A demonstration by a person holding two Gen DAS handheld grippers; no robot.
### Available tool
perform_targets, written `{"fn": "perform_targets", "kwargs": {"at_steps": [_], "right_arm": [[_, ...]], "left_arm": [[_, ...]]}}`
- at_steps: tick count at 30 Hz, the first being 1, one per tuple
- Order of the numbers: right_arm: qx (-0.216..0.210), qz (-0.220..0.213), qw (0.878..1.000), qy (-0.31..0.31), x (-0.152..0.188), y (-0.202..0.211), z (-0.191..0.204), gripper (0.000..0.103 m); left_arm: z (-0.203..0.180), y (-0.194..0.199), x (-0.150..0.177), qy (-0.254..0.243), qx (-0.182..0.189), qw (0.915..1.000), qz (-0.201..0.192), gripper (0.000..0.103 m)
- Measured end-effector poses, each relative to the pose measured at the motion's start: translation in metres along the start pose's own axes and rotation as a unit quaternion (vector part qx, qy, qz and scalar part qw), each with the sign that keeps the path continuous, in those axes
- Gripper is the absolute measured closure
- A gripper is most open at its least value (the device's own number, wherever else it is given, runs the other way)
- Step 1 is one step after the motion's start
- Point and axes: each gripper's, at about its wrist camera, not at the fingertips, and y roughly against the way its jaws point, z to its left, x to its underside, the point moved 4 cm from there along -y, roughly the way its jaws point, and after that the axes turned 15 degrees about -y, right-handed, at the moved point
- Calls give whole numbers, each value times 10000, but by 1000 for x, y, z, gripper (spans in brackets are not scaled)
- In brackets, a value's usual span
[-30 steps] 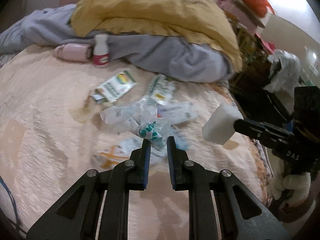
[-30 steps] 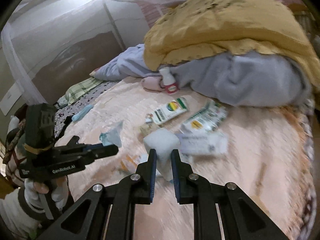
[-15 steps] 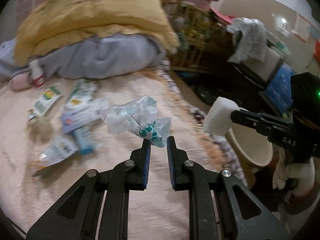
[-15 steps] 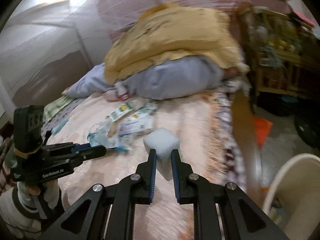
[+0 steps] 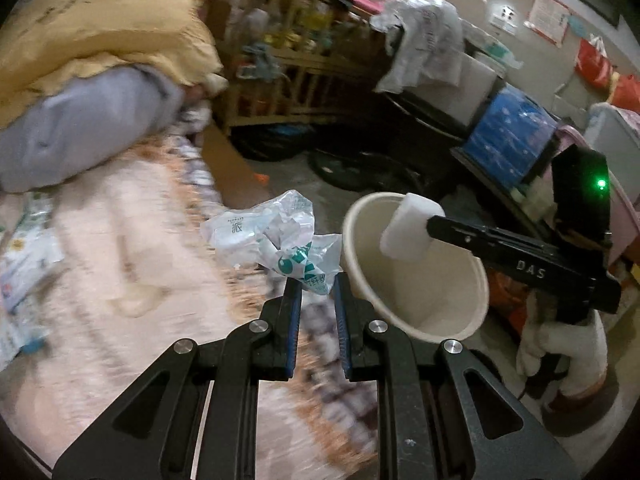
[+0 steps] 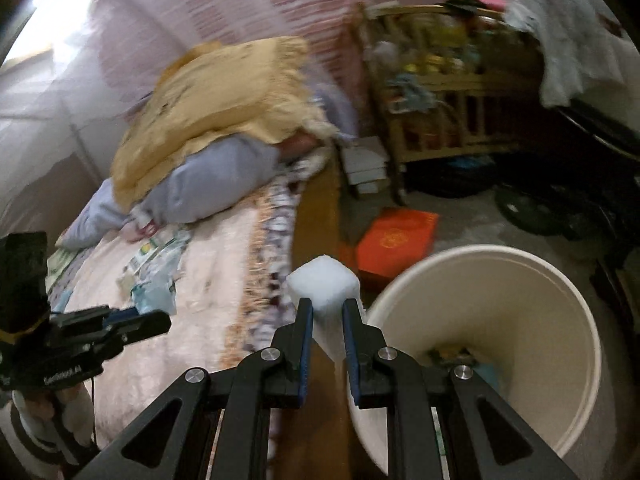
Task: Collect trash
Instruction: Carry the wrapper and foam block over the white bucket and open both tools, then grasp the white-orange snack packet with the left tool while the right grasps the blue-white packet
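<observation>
My left gripper [image 5: 316, 280] is shut on a crumpled clear plastic wrapper [image 5: 276, 240] with green print, held in the air over the bed's right edge. My right gripper [image 6: 324, 304] is shut on a white foam block [image 6: 322, 284]; in the left wrist view the block [image 5: 410, 226] hangs over the rim of a cream waste bin [image 5: 440, 312]. The bin [image 6: 540, 320] stands on the floor beside the bed, with some trash at its bottom. More wrappers and packets [image 6: 156, 256] lie on the pink bedspread [image 5: 120, 280].
A yellow blanket [image 6: 224, 92] over a grey pillow [image 6: 208, 188] lies at the bed's head. A wooden shelf [image 5: 296, 60] full of clutter stands behind. An orange box [image 6: 396, 240] lies on the floor. A blue crate [image 5: 508, 140] and draped cloth [image 5: 428, 40] are at the right.
Both grippers have swung right, from over the bed to the bin beside it, carrying the wrapper and the foam block. The bin now fills the right of both views.
</observation>
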Motion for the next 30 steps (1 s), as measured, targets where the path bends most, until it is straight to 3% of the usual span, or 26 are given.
{"fn": "perform_targets", "kwargs": {"at_steps": [13, 15, 17, 19, 20, 25, 30], "right_arm": [[692, -135, 9951, -693, -7, 9, -77, 89], [845, -191, 9935, -733, -9, 9, -83, 83], [979, -263, 9917, -796, -11, 10, -88, 70], [962, -293, 9914, -833, -11, 12, -91, 68], [941, -297, 9915, -846, -11, 12, -93, 68], [907, -237, 9917, -879, -11, 9, -92, 68], [696, -111, 9942, -811, -7, -2, -74, 67]], "left_arm": [[-63, -74, -21, -167, 954, 9949, 277, 89], [-70, -84, -21, -181, 1103, 9932, 320, 87], [-75, -91, -20, -205, 1165, 9922, 404, 80], [-77, -94, -19, -230, 1165, 9919, 444, 66], [-77, -94, -17, -246, 1149, 9921, 449, 65], [-65, -85, -10, -161, 969, 9939, 497, 64], [-36, -55, 2, -164, 332, 9981, 496, 64]]}}
